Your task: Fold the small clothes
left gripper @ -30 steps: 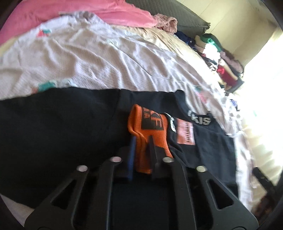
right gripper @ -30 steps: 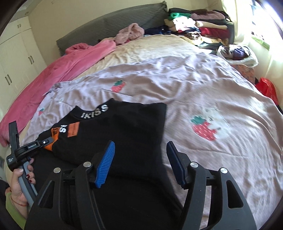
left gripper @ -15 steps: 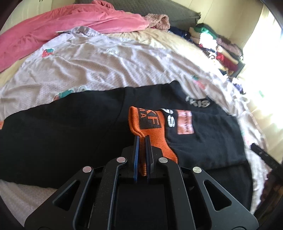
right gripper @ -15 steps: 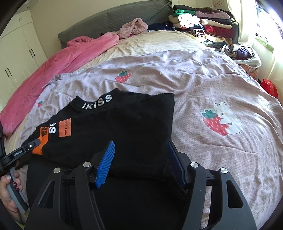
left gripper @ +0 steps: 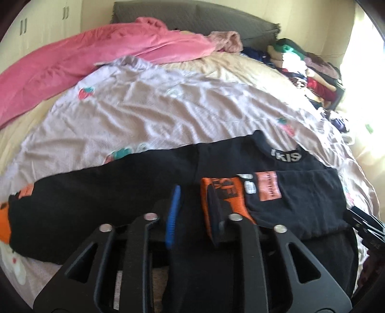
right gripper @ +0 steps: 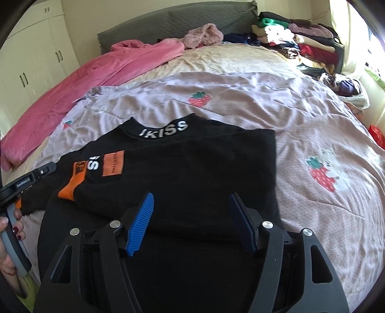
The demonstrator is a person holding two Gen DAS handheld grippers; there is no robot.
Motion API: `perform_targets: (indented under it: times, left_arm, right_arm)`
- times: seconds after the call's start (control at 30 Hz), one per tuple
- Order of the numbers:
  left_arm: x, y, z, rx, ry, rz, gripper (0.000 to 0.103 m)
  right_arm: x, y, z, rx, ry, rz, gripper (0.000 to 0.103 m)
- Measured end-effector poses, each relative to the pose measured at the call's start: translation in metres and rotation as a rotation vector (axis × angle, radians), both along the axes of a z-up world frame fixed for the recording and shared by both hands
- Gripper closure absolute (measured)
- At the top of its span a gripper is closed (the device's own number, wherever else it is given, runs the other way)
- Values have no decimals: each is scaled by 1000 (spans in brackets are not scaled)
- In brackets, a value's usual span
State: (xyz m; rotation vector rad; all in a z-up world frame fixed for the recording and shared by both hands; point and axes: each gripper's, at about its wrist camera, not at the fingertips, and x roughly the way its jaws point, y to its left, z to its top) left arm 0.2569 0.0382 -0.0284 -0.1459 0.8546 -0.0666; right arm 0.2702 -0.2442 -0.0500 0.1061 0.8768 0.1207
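A black sweater [right gripper: 192, 168] with white "IKISS" lettering on its collar lies on the bed. Its right sleeve, with an orange cuff [right gripper: 73, 183], is folded across the chest. In the left wrist view the sweater [left gripper: 120, 187] spreads wide, and the orange cuff [left gripper: 226, 192] lies just right of my left gripper [left gripper: 195, 207], which is open and holds nothing. The other sleeve's orange cuff [left gripper: 4, 226] lies at far left. My right gripper [right gripper: 192, 214] is open and empty above the sweater's lower body.
The bed has a lilac strawberry-print cover [right gripper: 300, 125], a pink blanket [right gripper: 84, 79] at the left and a grey headboard [right gripper: 168, 21]. A stack of folded clothes [right gripper: 300, 41] stands at the far right corner. White cupboards [right gripper: 28, 60] line the left wall.
My left gripper was shut on the orange cuff and has opened, leaving the cuff on the sweater. The right gripper stayed open and moved slightly forward over the sweater.
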Motion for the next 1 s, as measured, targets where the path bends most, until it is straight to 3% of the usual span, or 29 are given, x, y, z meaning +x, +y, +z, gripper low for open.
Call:
perform_targets:
  times: [0.07, 0.37, 0.53, 0.73, 0.87, 0.93, 1.0]
  left_arm:
    - [-1, -12, -1, 20, 4, -40, 83]
    - [11, -25, -44, 85, 145, -63, 75]
    - [10, -26, -50, 99, 148, -72, 74]
    - [10, -21, -43, 70, 142, -70, 72]
    - [8, -16, -32, 58, 115, -64, 58]
    - [6, -14, -27, 73, 100, -53, 56]
    - [4, -12, -23, 59, 96, -48, 45]
  right_arm:
    - [3, 4, -1, 2, 0, 0, 27]
    - [23, 17, -20, 7, 43, 31, 27]
    - [34, 12, -43, 0, 127, -16, 27]
    - [26, 11, -37, 21, 99, -14, 26]
    - [18, 10, -25, 31, 67, -13, 26]
    - [16, 11, -19, 35, 54, -14, 17]
    - [11, 11, -12, 40, 35, -20, 13]
